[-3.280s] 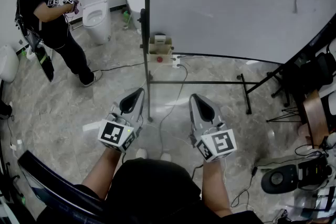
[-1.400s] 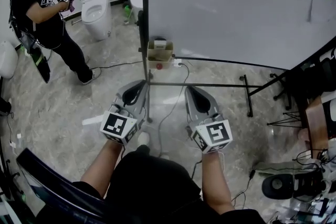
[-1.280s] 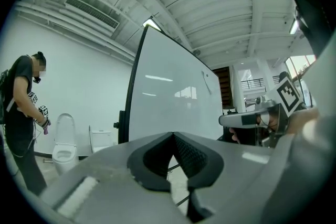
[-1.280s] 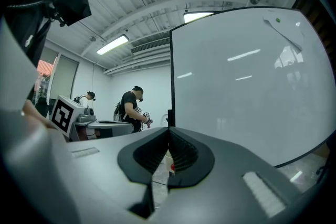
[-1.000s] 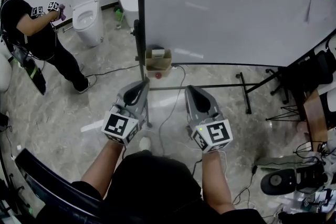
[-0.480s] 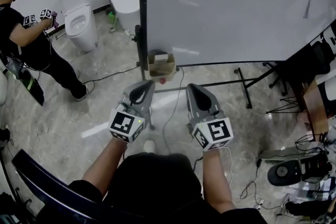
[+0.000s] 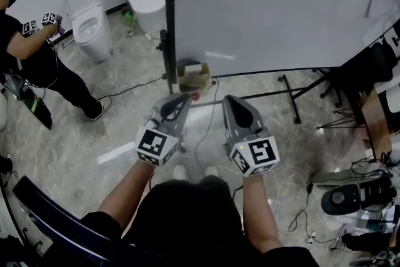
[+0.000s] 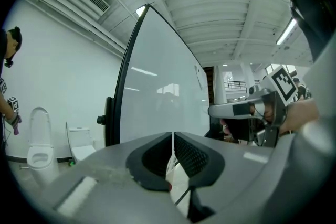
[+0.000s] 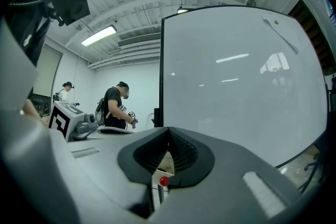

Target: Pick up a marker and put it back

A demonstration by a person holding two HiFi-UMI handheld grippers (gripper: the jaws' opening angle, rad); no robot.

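Note:
A whiteboard (image 7: 269,9) on a black stand faces me. On its lower left frame hangs a small cardboard box (image 7: 194,77) with a white item on top and a red knob (image 7: 194,96) beneath. I cannot pick out a marker. My left gripper (image 7: 185,97) points level at the stand post; its jaws (image 8: 172,134) have just been opening to a thin slit with nothing between them. My right gripper (image 7: 229,99) is beside it, shut and empty (image 9: 168,128), with the box (image 9: 165,162) in line beyond its tips.
Another person (image 7: 37,65) with grippers stands at the far left by two toilets (image 7: 87,22) (image 7: 140,0). Cables run over the stone floor (image 7: 125,134). The stand's legs (image 7: 290,97) spread to the right; dark gear (image 7: 344,197) and chairs crowd the right edge.
Both grippers have moved forward toward the whiteboard's lower left corner and the box. The left gripper has shifted right, nearer the stand post. The other person has drifted left in the view.

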